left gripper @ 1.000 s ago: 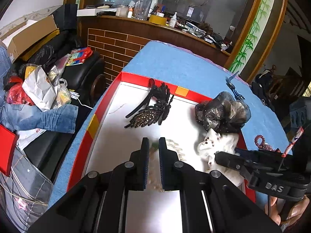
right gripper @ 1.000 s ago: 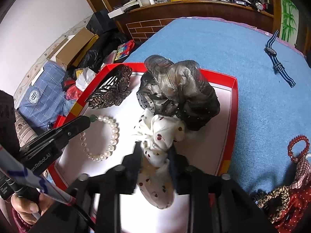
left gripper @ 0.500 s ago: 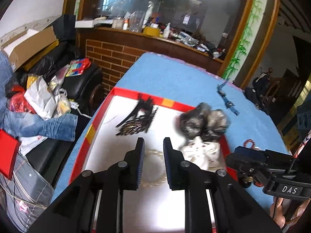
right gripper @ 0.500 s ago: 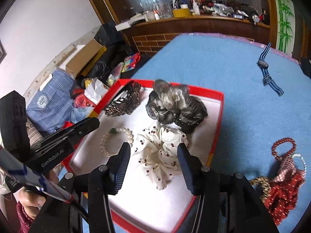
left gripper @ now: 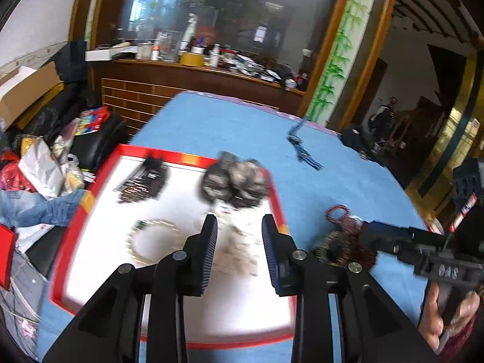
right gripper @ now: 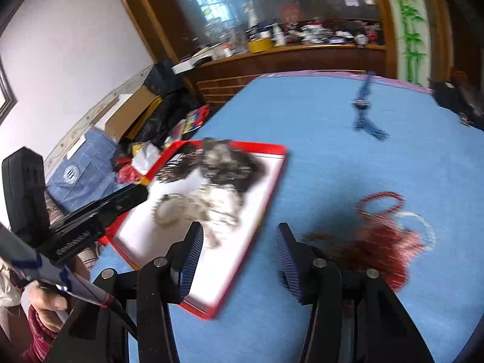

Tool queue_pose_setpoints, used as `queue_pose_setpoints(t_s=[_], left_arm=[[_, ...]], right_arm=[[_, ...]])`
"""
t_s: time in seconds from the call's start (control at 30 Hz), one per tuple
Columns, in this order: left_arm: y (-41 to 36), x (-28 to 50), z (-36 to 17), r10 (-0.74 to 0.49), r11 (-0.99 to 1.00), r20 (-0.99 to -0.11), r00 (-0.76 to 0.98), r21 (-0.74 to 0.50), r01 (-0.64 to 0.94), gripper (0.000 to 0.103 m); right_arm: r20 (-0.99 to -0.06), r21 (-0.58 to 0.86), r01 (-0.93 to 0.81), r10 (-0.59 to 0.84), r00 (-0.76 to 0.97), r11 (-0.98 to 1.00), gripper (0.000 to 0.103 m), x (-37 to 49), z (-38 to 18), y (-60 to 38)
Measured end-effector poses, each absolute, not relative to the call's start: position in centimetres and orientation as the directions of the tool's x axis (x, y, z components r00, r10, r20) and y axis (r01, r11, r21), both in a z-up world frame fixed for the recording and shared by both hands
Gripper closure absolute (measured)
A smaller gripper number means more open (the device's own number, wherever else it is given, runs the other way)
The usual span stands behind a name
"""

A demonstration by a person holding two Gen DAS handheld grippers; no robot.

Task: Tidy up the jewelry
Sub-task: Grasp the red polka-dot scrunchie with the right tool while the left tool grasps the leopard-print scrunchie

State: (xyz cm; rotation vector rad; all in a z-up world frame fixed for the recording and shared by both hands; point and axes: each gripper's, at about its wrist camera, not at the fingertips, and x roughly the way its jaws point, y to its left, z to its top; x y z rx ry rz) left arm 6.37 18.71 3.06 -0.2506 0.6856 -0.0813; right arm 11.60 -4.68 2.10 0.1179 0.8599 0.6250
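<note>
Both the left gripper (left gripper: 239, 243) and right gripper (right gripper: 237, 254) are seen spread and empty, while a white pearl bracelet (left gripper: 151, 239), blurred, lies ring-shaped near the tray's (left gripper: 65, 242) left edge.

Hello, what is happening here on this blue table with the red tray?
A person holds a hand-held gripper in each hand and is sorting jewelry and hair accessories. Both the left hand-held gripper and the right hand-held gripper are open and hold nothing. The red tray contains a pearl bracelet, a white scrunchie, a dark scrunchie and a dark hair clip. A red pile of pieces and a blue watch lie on the cloth, outside the tray.
</note>
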Motion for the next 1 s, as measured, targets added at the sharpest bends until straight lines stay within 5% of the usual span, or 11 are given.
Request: queue_pose_setpoints(t_s=[0.57, 0.8, 0.83, 0.9, 1.0], left_arm=[[7.9, 8.8, -0.1, -0.258, 0.966, -0.704, 0.662, -0.214, 0.148, 0.071], [7.7, 9.9, -0.9, -0.255, 0.966, -0.720, 0.646, -0.219, 0.137, 0.071], [7.7, 10.0, -0.9, -0.254, 0.966, -0.722, 0.643, -0.218, 0.138, 0.071], [7.3, 10.3, -1.0, -0.257, 0.966, -0.728, 0.636, -0.213, 0.147, 0.071], [6.2, 10.6, -1.4, -0.268, 0.963, -0.739, 0.618, -0.200, 0.178, 0.070]], right_arm=[[-0.688, 0.455, -0.295, 0.541, 0.484, 0.841, 0.050, 13.6, -2.0, -14.3], [-0.770, 0.241, -0.389, 0.419, 0.480, 0.889, 0.048, 12.5, -3.6, -9.9], [-0.782, 0.198, -0.393, 0.386, 0.490, 0.898, 0.058, 12.4, -3.8, -9.5], [-0.811, 0.142, -0.380, 0.328, 0.485, 0.914, 0.095, 12.4, -4.4, -9.4], [-0.783, 0.199, -0.343, 0.359, 0.508, 0.918, 0.096, 12.5, -3.7, -11.2]])
